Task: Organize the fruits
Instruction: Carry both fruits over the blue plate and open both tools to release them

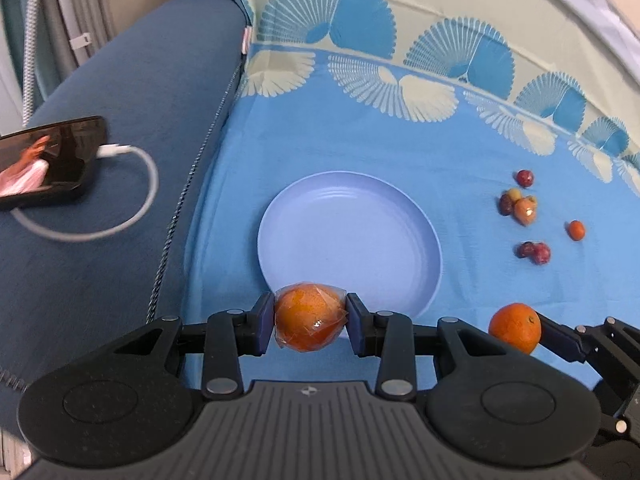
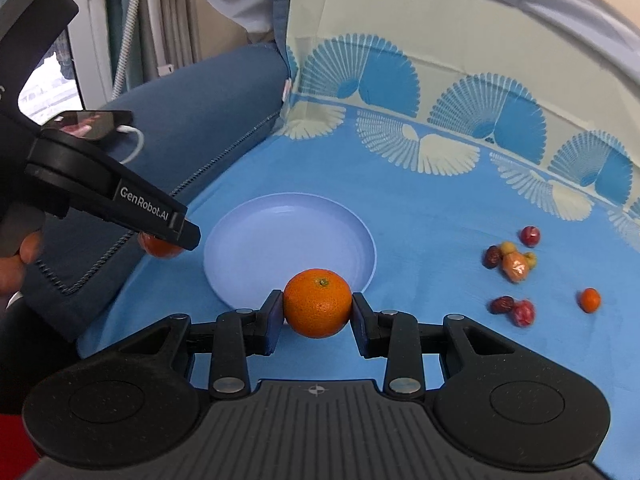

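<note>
The left gripper [image 1: 310, 322] is closed on a wrapped orange [image 1: 310, 317], its blue pads pressing the clear film on either side, and the fruit hangs just over the near rim of the pale blue plate [image 1: 348, 216] as the left wrist view has it. The right gripper [image 2: 318, 309] is clamped on a bare orange [image 2: 318, 303] with its green stem scar facing up, held at the near edge of the same plate [image 2: 280, 224], whose bowl has nothing in it. In the right wrist view the left gripper's black finger carries the white lettering "GenRobot.AI", the only writing that can be read. The plate sits on a blue cloth [image 1: 400, 152] bordered with fan-shaped prints. To the plate's right, well apart from it, lie the small fruits [image 2: 512, 260]: a tight cluster of dark red, yellow and film-wrapped orange pieces, a lone dark red one behind it, a red pair nearer, and a small orange one farthest right. On the dark blue cushion [image 1: 132, 80] to the left rests a phone [image 1: 48, 162] with a lit screen and a white cable [image 1: 132, 164] plugged into it.
</note>
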Available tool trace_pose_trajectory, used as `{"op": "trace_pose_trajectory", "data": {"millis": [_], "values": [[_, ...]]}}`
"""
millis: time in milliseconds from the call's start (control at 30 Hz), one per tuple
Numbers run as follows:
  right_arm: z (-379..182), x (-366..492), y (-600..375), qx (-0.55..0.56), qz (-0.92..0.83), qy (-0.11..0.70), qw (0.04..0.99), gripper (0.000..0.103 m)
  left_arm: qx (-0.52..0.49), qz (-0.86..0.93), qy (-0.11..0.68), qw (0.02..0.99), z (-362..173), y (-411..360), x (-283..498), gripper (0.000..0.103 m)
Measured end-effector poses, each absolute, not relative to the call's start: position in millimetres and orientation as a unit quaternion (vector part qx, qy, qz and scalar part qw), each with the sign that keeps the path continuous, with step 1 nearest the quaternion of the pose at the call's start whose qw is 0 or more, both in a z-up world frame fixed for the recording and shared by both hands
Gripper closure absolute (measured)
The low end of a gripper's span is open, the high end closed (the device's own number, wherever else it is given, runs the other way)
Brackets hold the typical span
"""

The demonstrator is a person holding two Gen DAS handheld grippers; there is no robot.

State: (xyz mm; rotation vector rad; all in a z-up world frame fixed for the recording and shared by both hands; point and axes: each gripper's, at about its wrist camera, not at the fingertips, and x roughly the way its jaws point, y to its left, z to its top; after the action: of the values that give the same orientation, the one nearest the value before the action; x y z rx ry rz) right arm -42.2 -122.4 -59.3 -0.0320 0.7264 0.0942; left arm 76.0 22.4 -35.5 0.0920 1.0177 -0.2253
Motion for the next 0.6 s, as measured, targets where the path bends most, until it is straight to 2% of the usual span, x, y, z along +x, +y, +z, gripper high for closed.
{"op": "trace_pose_trajectory", "data": {"millis": [567, 600], "values": [[-130, 52, -128, -0.047, 0.065, 0.41, 0.908, 0.065, 0.097, -0.105, 0.519, 0.843, -111, -2, 158, 0.061], [-131, 55, -127, -0.051, 0.064, 0.41, 0.908, 0.065, 0.097, -0.108, 0.513, 0.846, -111, -2, 159, 0.054]]}}
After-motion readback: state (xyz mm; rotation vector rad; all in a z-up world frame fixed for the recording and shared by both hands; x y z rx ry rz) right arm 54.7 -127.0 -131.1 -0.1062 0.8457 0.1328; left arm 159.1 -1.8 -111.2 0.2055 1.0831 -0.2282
